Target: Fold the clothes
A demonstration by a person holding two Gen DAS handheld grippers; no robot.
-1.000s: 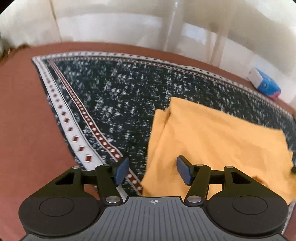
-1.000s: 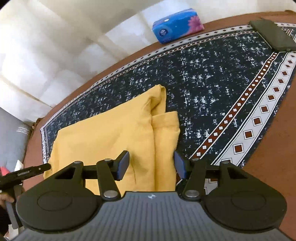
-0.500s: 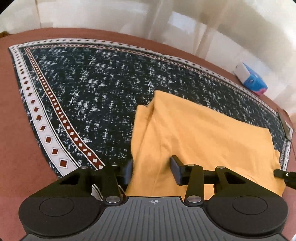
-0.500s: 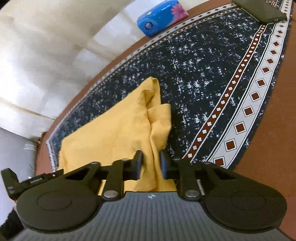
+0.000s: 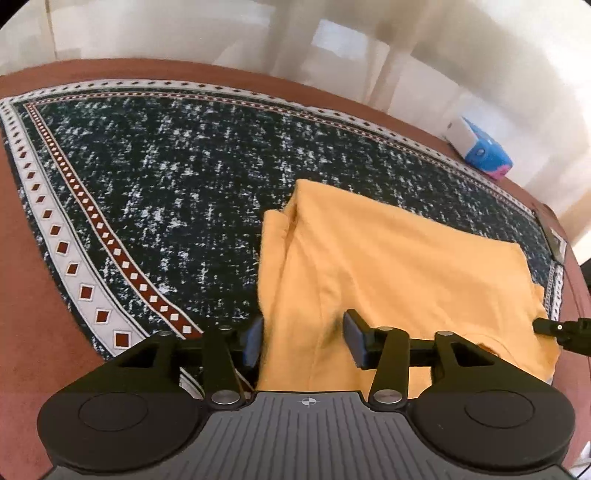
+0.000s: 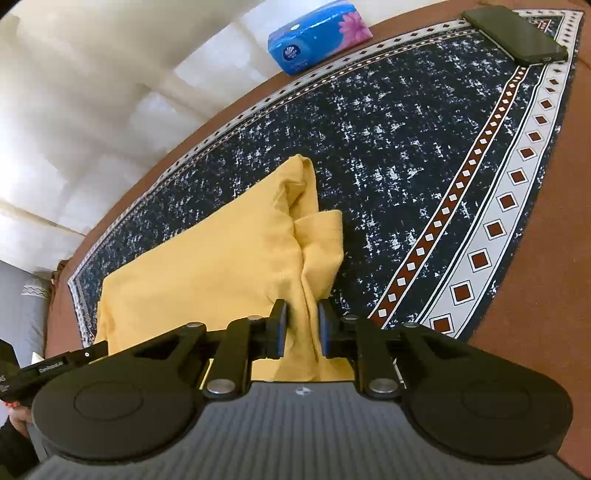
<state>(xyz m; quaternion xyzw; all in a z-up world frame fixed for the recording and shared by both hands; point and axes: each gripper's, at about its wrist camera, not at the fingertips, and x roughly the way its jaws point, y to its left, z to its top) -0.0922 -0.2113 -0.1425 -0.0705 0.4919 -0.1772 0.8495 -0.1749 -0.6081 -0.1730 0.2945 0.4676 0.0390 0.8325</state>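
A yellow garment (image 5: 388, 258) lies partly folded on a dark patterned cloth (image 5: 166, 184). My left gripper (image 5: 304, 339) straddles its near left edge. The jaws are opening, the fabric lies between them, and the pads do not pinch it. In the right wrist view the same garment (image 6: 221, 258) bunches up at its near right corner. My right gripper (image 6: 301, 326) is shut on that bunched fold, with both blue pads pressed against it. Each gripper's tip shows at the edge of the other's view.
The patterned cloth (image 6: 406, 147) covers a brown surface (image 5: 33, 295). A blue tissue pack (image 6: 317, 33) sits at the far edge, and a dark phone (image 6: 517, 35) lies on the cloth's far right corner. Pale curtains hang behind. A hand (image 6: 14, 417) shows at lower left.
The right jaws closed from wide apart onto the garment's corner fold. The left gripper shifted over the garment's left edge; its jaws narrowed, then widened a little.
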